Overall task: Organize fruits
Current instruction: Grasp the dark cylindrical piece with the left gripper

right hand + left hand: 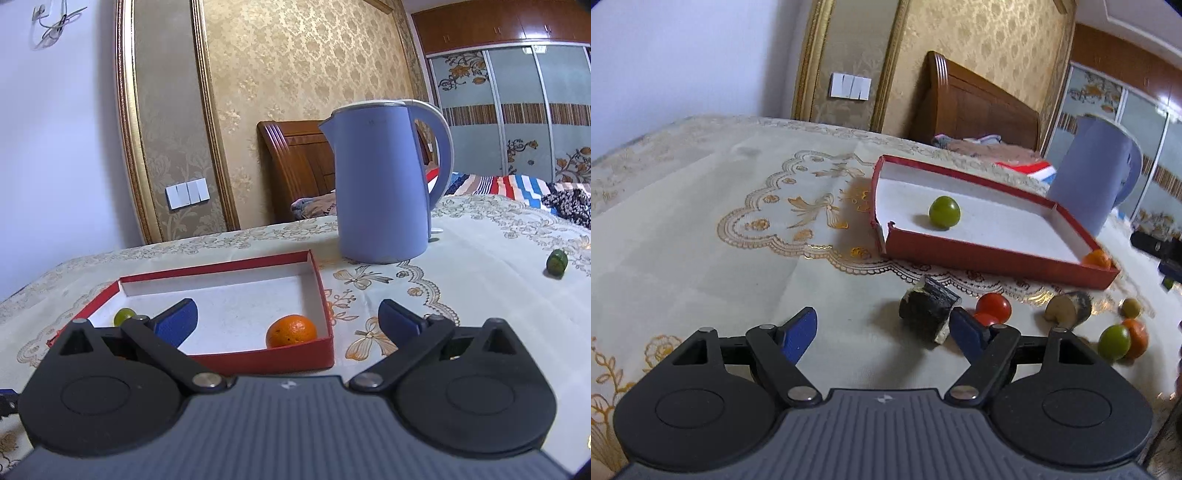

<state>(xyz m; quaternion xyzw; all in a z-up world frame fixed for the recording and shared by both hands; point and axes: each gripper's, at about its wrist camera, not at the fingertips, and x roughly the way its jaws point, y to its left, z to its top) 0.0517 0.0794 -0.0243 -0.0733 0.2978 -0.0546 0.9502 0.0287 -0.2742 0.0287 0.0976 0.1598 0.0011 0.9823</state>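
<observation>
A red tray with a white floor lies on the table. In it are a green fruit and an orange. My left gripper is open and empty, in front of the tray. Just past its right finger are a dark cylinder and red tomatoes. Further right lie a green fruit, an orange, a small green fruit and a pale cut piece. My right gripper is open and empty over the tray's near edge, by the orange; the green fruit peeks behind its left finger.
A tall blue kettle stands behind the tray's right side. A lone green fruit lies far right on the patterned tablecloth. A wooden headboard and a bed lie beyond the table.
</observation>
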